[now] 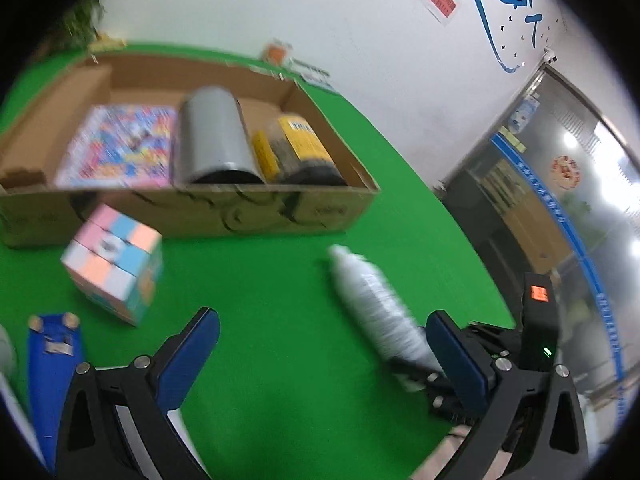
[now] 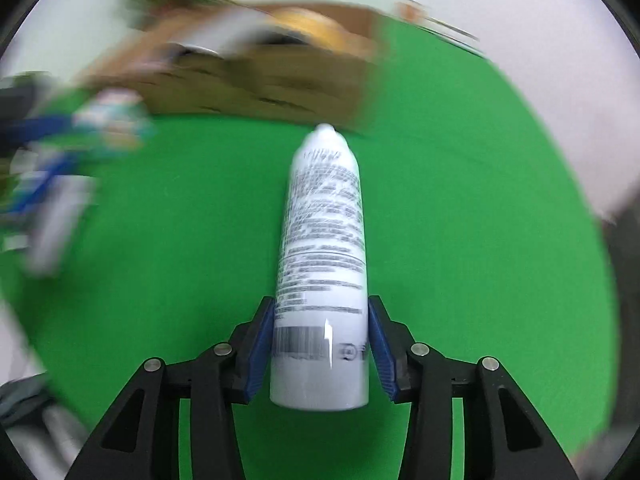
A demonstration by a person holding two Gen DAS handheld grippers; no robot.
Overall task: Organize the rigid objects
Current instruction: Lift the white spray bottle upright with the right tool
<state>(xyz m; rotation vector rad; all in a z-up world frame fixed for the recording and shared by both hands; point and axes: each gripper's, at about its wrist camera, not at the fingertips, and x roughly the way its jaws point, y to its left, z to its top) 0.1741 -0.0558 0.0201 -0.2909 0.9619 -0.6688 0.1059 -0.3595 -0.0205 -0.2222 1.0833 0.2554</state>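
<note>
My right gripper (image 2: 321,340) is shut on a white spray bottle (image 2: 322,248), held lengthwise above the green table, its tip toward the cardboard box (image 2: 280,84). The bottle also shows in the left wrist view (image 1: 376,304), with the right gripper behind it at the lower right. My left gripper (image 1: 320,356) is open and empty over the green surface. The cardboard box (image 1: 280,216) holds a colourful flat box (image 1: 120,148), a grey cylinder (image 1: 214,136) and a yellow-and-black jar (image 1: 298,148). A pastel puzzle cube (image 1: 114,264) sits in front of the box.
A blue flat object (image 1: 52,356) lies at the lower left of the left wrist view. A white wall and a glass door (image 1: 560,184) lie beyond the table's right edge. A plant (image 1: 84,12) stands at the back left.
</note>
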